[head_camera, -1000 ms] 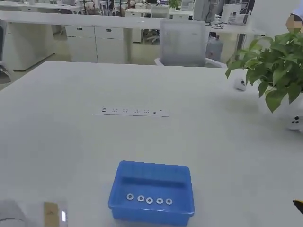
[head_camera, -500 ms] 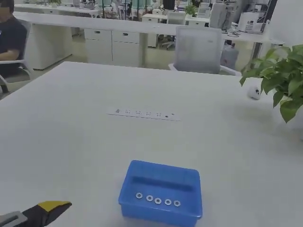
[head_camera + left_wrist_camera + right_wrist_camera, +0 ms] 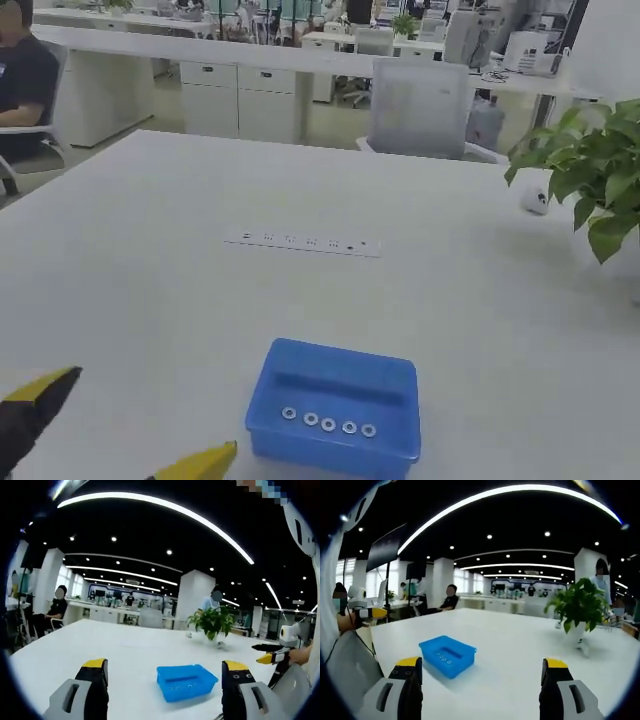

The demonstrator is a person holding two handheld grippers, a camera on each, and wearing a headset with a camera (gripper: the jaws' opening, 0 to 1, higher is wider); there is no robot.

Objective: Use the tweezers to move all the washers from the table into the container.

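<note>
Yellow-tipped and spread wide, the jaws of my left gripper hung over the near left of the white counter, holding nothing. Just right of it sat the blue container. Five washers lay in a row on its floor, close to its near wall. Beyond the container, well apart from it, a white power strip lay flat on the counter. My right gripper was farther right, its jaws also wide apart and empty. In the right gripper view the container lay ahead, nearer the left jaw. At the far right of the counter stood a leafy green plant.
</note>
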